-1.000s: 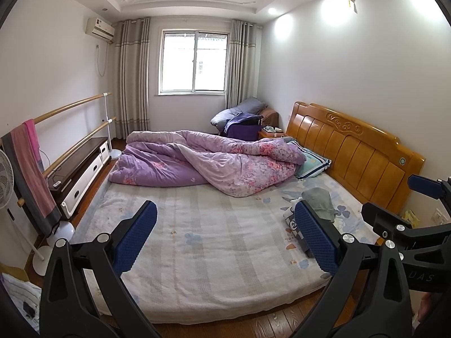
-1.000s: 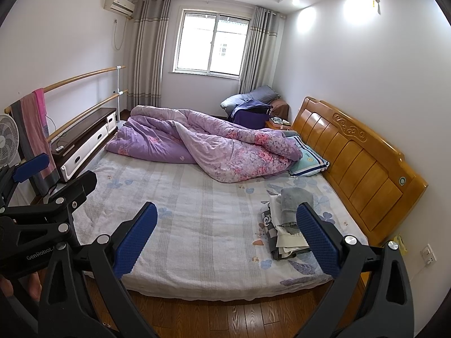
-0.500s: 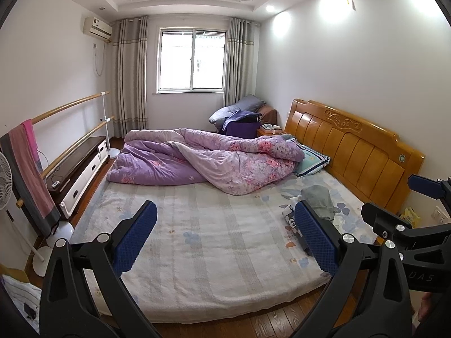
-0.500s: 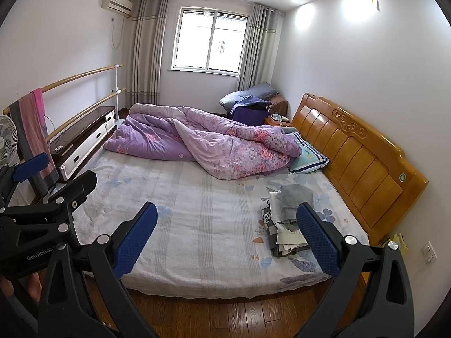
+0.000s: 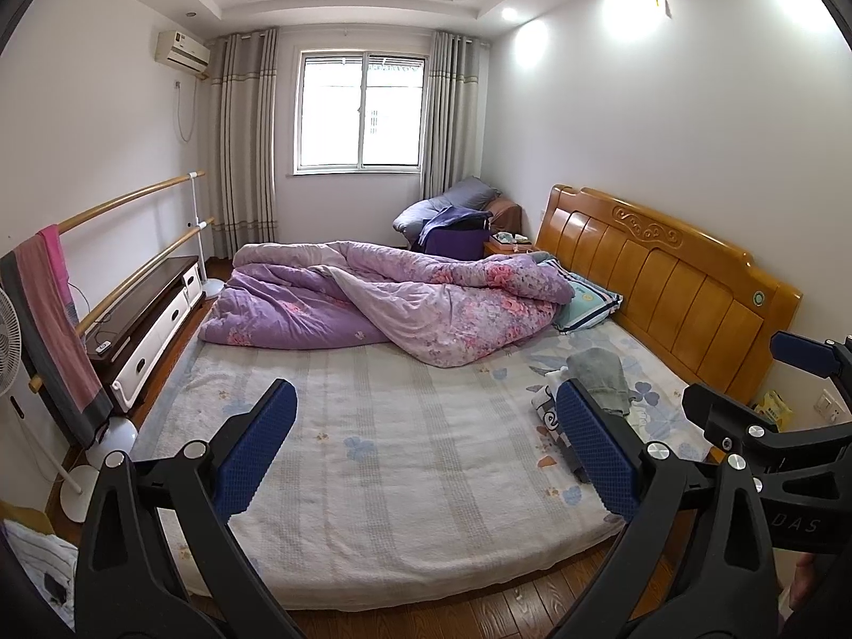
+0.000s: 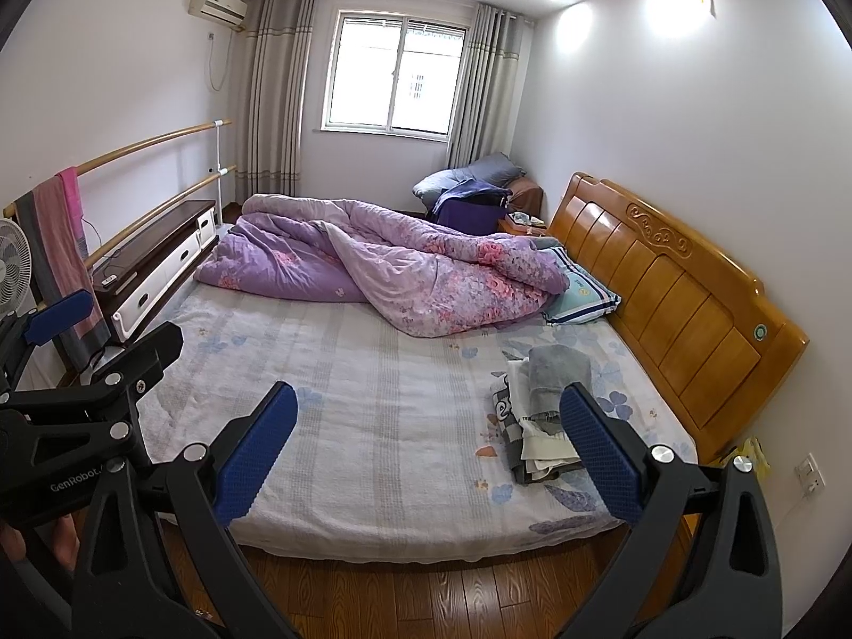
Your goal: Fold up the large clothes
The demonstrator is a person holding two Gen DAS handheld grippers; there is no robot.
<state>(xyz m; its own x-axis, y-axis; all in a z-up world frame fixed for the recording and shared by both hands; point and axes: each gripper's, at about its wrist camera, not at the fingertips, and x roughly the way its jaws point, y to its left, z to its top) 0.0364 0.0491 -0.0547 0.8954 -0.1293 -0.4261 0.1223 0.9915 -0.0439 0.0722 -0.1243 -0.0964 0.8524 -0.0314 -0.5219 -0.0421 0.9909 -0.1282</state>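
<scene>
Lying beyond both spread hand-held grippers [image 6: 428, 444]: clothes pile [image 6: 538, 415].

You see a purple quilt with pink flowers [image 6: 394, 271] on a pale bedsheet printed with blue blossoms [image 6: 373, 404], blue dimpled gripper pads [image 6: 255, 447], and an orange-brown wooden headboard [image 6: 676, 287].

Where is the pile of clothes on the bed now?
In the right wrist view, the pile of clothes lies on the bed's right side, near the wooden headboard, below the blue pillow.
</scene>
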